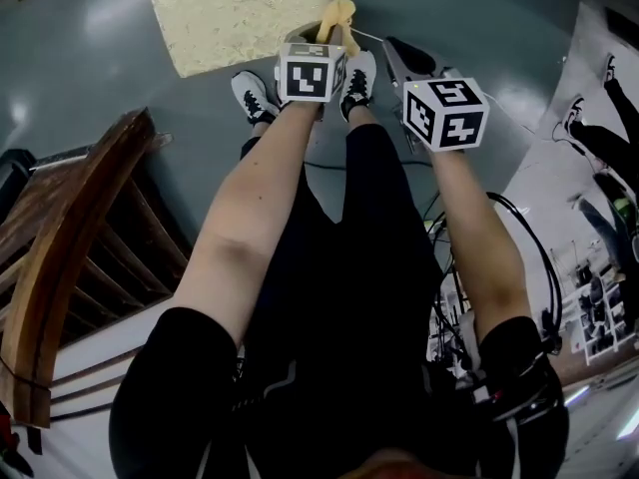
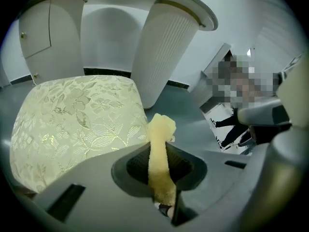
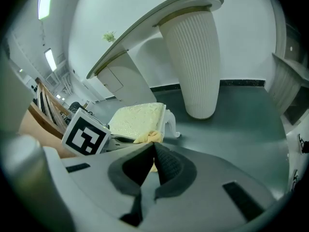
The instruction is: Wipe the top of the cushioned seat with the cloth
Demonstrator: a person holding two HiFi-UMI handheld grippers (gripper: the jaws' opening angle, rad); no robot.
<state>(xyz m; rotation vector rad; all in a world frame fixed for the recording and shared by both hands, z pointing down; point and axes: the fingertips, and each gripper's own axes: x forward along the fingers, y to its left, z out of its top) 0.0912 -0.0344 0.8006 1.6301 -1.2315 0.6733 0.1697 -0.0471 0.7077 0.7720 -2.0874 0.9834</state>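
The cushioned seat (image 1: 243, 13) is a pale yellow-green floral brocade stool on the grey floor, ahead of my feet. It fills the left of the left gripper view as the seat (image 2: 77, 122), and the right gripper view shows the seat (image 3: 136, 117) further off. My left gripper (image 2: 161, 153) is shut on a yellow fuzzy cloth (image 2: 159, 161), pinched upright between the jaws, held in the air just right of the seat's near corner. From above, the cloth (image 1: 335, 15) sticks out past the left gripper (image 1: 321, 43). My right gripper (image 3: 153, 148) is shut on nothing, beside the left one.
A wooden chair (image 1: 60, 257) stands at my left. A white ribbed pedestal (image 2: 164, 57) under a curved counter rises behind the seat, with a white cabinet (image 2: 43, 37) to its left. Cables (image 1: 449, 297) trail at my right. Another person's legs (image 1: 599, 138) show far right.
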